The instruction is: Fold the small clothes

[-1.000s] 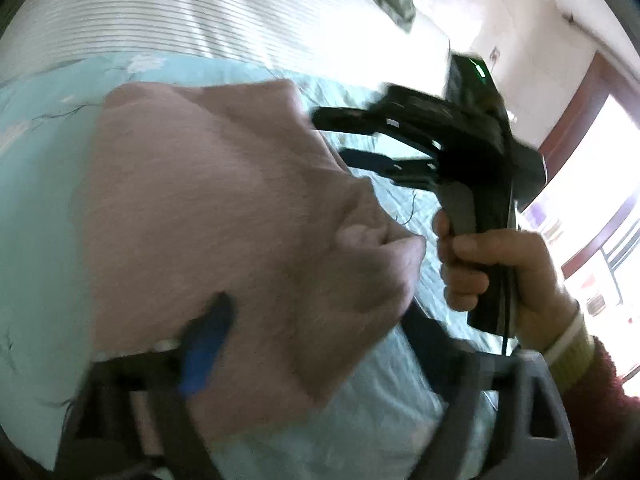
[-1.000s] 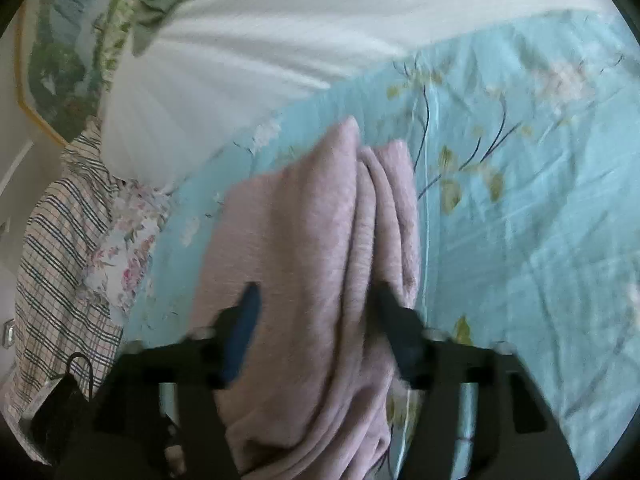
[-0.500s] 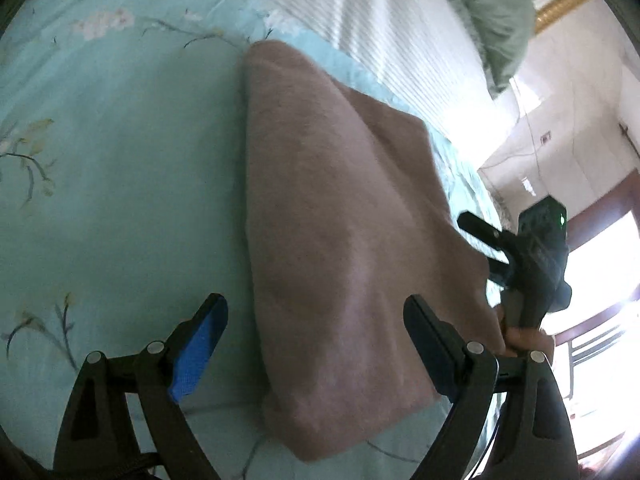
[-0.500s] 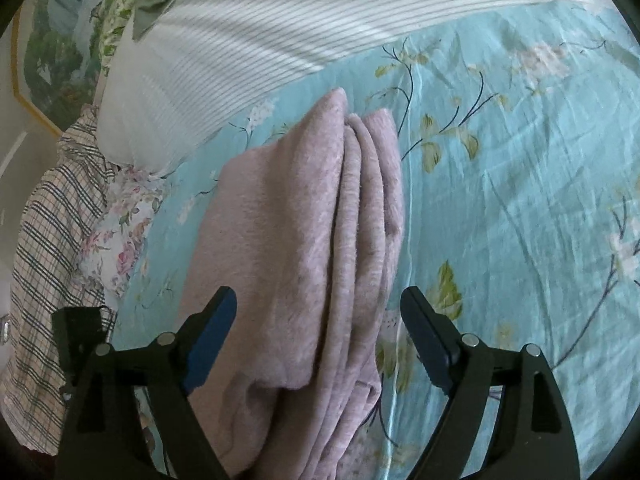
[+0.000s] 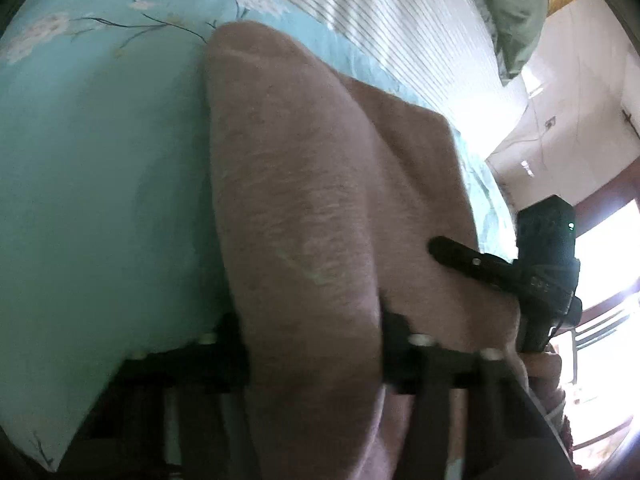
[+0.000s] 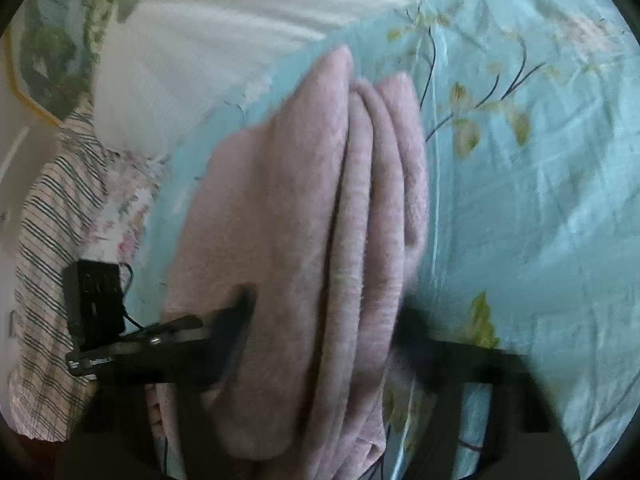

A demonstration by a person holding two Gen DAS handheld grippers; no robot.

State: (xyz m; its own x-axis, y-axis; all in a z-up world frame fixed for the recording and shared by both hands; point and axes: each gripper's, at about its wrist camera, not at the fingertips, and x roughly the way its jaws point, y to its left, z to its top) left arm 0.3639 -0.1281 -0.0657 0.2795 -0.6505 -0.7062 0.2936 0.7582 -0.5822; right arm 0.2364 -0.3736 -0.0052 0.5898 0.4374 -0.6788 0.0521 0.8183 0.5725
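Setting is identified as a home bedroom. The work surface is a bed, covered by a light turquoise sheet [image 6: 540, 208] printed with branches, leaves and pale blossoms. A white ribbed pillow [image 6: 240, 20] is seen at the head end, with a green frilled cushion [image 5: 516, 8] beyond it. Plaid bedding [image 6: 44, 240] and a floral fabric [image 6: 128, 216] are noted at the bed's edge. A white wall [image 5: 580, 100] and a dark-red-framed window [image 5: 608, 264], brightly lit, are also recorded.
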